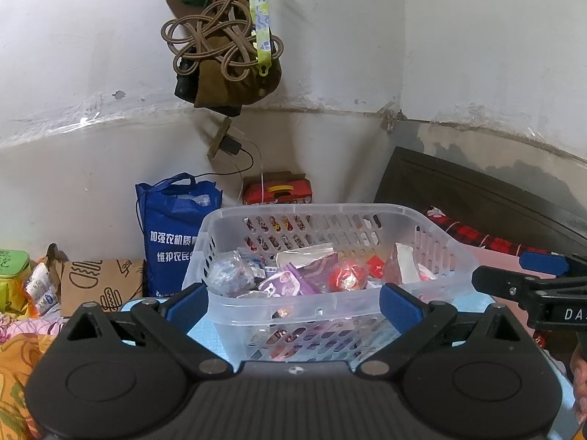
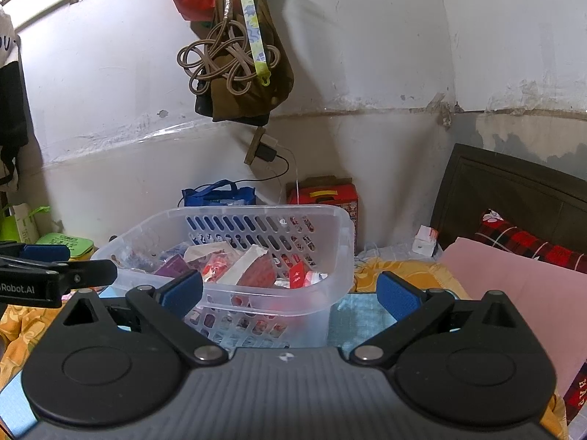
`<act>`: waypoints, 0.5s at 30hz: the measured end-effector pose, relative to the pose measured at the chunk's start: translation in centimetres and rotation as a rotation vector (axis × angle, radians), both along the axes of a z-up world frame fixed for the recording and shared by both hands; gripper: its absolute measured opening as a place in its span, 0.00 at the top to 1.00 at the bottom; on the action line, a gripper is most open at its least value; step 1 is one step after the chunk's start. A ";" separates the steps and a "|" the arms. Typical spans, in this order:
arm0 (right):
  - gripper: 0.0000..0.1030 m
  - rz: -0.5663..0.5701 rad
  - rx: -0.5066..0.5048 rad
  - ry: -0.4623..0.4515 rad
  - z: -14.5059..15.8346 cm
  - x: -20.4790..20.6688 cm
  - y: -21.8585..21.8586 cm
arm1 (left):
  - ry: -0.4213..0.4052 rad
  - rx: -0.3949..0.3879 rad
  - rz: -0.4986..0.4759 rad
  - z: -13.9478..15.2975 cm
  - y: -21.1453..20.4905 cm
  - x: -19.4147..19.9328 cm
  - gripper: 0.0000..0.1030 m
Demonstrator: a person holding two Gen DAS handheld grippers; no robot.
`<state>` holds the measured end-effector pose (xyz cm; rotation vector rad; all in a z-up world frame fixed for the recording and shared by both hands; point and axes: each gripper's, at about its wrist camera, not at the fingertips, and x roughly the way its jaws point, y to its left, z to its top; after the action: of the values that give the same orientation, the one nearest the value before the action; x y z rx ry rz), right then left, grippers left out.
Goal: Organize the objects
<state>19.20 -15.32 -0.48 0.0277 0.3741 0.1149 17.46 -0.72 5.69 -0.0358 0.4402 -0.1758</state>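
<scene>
A clear plastic basket (image 1: 312, 311) with slotted walls stands on a light blue mat (image 2: 356, 315). It holds several small packets, among them purple packets (image 1: 293, 278) and a red and white packet (image 1: 346, 277). My left gripper (image 1: 295, 300) is open and empty, with its blue pads on either side of the basket's near wall. My right gripper (image 2: 290, 291) is open and empty, in front of the basket (image 2: 234, 227), and its tip shows at the right of the left wrist view. Red packets (image 2: 256, 275) lie in the basket.
A blue tote bag (image 1: 172, 234) and a red box (image 1: 279, 190) stand behind the basket by the wall. A brown paper bag (image 1: 99, 282) is at the left. A pink cushion (image 2: 513, 286), a red plaid pillow (image 2: 528, 242) and a dark headboard (image 2: 513, 190) are at the right. Cords hang above.
</scene>
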 end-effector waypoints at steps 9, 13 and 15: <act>0.00 -0.002 0.001 0.000 -0.1 -0.1 -0.2 | 0.003 0.002 -0.002 -0.1 -0.3 0.1 0.02; 0.00 -0.002 -0.002 -0.002 0.0 -0.1 -0.1 | 0.006 0.001 -0.003 -0.1 -0.4 0.2 0.02; 0.00 -0.002 -0.002 -0.002 0.0 -0.1 -0.1 | 0.008 -0.001 -0.003 -0.1 -0.4 0.2 0.02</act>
<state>19.15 -15.47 -0.51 0.0262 0.3725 0.1128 17.66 -1.10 5.63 -0.0371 0.4477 -0.1790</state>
